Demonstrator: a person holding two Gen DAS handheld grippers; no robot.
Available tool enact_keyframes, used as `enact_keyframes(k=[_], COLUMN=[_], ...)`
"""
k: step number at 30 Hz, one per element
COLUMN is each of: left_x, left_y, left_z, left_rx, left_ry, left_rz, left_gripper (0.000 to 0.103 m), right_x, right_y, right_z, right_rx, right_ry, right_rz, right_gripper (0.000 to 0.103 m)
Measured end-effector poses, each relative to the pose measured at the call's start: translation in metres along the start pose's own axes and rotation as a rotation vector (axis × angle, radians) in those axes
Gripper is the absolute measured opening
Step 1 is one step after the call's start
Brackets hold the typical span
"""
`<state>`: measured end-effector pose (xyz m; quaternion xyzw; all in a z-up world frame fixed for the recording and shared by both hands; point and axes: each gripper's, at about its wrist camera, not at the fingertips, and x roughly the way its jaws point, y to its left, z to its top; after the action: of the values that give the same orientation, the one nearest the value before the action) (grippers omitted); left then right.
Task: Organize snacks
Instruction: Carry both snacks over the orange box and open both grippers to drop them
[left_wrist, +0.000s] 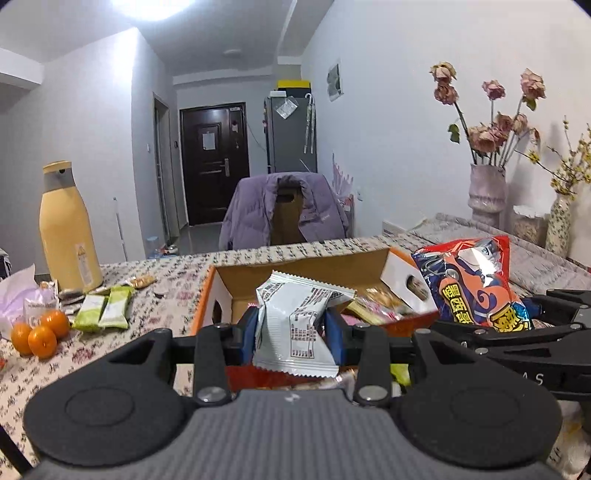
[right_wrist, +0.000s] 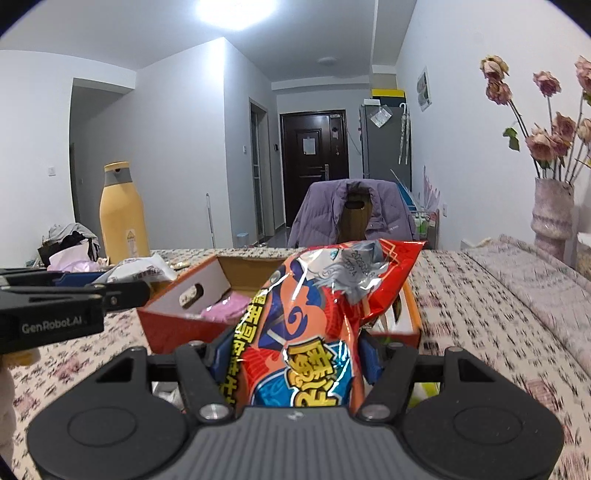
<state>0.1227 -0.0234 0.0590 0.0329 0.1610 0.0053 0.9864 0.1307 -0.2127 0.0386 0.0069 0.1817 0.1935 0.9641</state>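
Left gripper (left_wrist: 293, 326): jaws clamped on crinkled silver foil snack packet (left_wrist: 295, 325).
Right gripper (right_wrist: 295, 354): jaws clamped on glossy red-orange snack bag (right_wrist: 317, 317).
Risk: bags may be snagged on orange cardboard box (right_wrist: 177, 325) rim, spilling outside.

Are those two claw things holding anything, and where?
Left gripper pinches a white snack packet across its middle; right gripper clamps a red chip bag near its lower half.

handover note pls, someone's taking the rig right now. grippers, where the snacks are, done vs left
Left gripper: shut on a white snack packet, held over the near edge of the orange cardboard box.
Right gripper: shut on a red chip bag, just in front of the box.
Done: several snacks already lie in the box.
Left: drop both held items in, then collect the green packets and small wrappers near the yellow flask. Oranges sit at far left.
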Motion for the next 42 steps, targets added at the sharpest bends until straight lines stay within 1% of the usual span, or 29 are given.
enact_keyframes(k=[3, 13, 19, 26, 29, 32, 36, 38, 39, 40, 41, 42], left_x=[0.011, 0.061, 0.094, 0.136, 0.151, 0.162, 0.167, 0.167, 0.167, 0.167, 0.166, 0.165], left_y=[0.004, 0.013, 0.021, 0.028, 0.034, 0.037, 0.040, 0.041, 0.042, 0.044, 0.045, 0.047], left_z=[0.008, 0.034, 0.045, 0.041, 0.031, 0.021, 0.015, 0.014, 0.014, 0.013, 0.013, 0.013], left_rx=[-0.001, -0.013, -0.033, -0.061, -0.076, -0.081, -0.075, -0.080, -0.084, -0.089, -0.099, -0.110], left_ry=[-0.009, -0.020, -0.011, 0.030, 0.057, 0.095, 0.107, 0.109, 0.108, 0.107, 0.103, 0.093], left_rz=[0.013, 0.035, 0.037, 0.061, 0.065, 0.065, 0.068, 0.078, 0.085, 0.087, 0.090, 0.095], left_gripper=[0.039, 0.039, 0.039, 0.039, 0.039, 0.039, 0.040, 0.043, 0.050, 0.060, 0.068, 0.083], right_x=[0.015, 0.073, 0.109, 0.155, 0.163, 0.166, 0.167, 0.168, 0.168, 0.166, 0.165, 0.163], right_y=[-0.004, -0.013, -0.015, -0.019, -0.023, -0.025, -0.021, -0.022, -0.023, -0.024, -0.025, -0.026], right_z=[0.012, 0.047, 0.059, 0.058, 0.052, 0.047, 0.043, 0.041, 0.041, 0.041, 0.041, 0.041], right_rx=[0.013, 0.002, 0.000, -0.002, 0.004, 0.008, -0.009, -0.006, -0.003, 0.001, 0.007, 0.013], right_ry=[0.005, 0.024, 0.049, 0.087, 0.083, 0.107, 0.127, 0.137, 0.139, 0.136, 0.131, 0.122], right_rz=[0.014, 0.009, -0.001, -0.022, -0.021, -0.031, -0.048, -0.058, -0.061, -0.061, -0.062, -0.065], right_gripper=[0.064, 0.064, 0.064, 0.064, 0.064, 0.064, 0.065, 0.071, 0.073, 0.082, 0.093, 0.096])
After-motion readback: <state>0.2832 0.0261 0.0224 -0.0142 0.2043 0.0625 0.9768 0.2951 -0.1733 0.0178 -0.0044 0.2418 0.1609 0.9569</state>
